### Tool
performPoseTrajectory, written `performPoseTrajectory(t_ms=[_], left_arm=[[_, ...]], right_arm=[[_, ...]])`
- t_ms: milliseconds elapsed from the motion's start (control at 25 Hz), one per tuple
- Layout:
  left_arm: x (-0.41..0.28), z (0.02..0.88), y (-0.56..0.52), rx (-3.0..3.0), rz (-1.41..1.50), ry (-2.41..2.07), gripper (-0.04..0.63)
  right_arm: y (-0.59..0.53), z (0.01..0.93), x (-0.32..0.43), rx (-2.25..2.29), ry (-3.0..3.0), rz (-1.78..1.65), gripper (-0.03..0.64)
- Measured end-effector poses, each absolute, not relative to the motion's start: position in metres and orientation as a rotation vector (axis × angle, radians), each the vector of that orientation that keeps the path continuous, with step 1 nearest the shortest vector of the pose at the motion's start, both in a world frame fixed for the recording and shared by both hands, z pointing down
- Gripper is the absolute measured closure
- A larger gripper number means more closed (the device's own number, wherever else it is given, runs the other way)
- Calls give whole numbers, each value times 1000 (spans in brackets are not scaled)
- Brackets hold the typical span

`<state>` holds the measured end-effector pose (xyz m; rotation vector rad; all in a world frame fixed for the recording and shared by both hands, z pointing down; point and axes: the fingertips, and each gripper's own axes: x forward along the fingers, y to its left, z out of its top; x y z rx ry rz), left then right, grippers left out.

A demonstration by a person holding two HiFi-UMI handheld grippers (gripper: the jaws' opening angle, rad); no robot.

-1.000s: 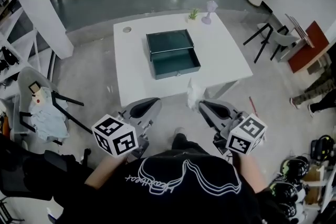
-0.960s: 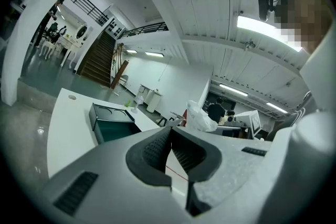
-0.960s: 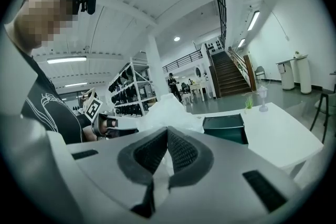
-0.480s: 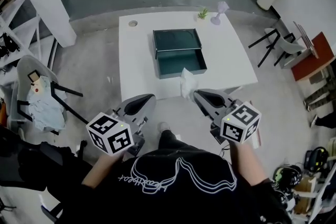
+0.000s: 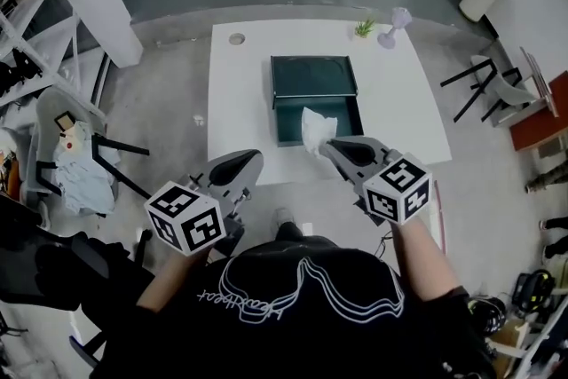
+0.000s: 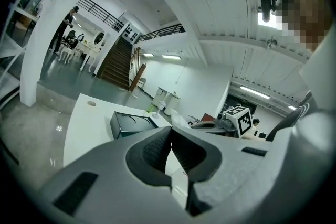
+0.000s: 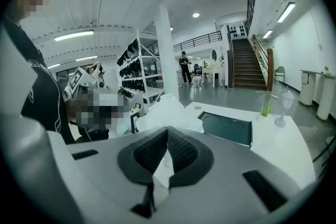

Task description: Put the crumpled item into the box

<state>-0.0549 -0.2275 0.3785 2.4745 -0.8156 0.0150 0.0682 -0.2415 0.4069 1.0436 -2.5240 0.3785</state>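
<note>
Crumpled tissue at the near edge of the box, carried by the right tongs

The left tongs (image 5: 245, 161) hang short of the table (image 5: 240, 102), tips together with nothing between them, and the box (image 5: 343, 114) lies ahead of them and off to their right. The tissue (image 5: 318, 127) sticks out forward from the tips of the right tongs (image 5: 325, 146), which are pinched tight on its lower end. The box's open tray is straight ahead of those tips and just below. The box's long axis runs away from the tongs, with the lid beyond the tray. The right tongs are much the nearer, so a short reach forward and down should probably place the tissue inside.
</note>
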Motion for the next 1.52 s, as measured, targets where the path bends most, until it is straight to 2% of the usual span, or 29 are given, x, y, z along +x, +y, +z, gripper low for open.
performPoseTrajectory(t_ms=[600,1160,1520], left_arm=[[-64,401,-300,2377,36,-961,591],[-82,436,-332,2264,17,-1077,591],[-80,442,-347,2256,30,-1097,591]], right_arm=[[-330,498,87,783,-2254,250,614],[-356,580,94,523,-2012,141,614],[-364,600,97,457,-1950,164,609]])
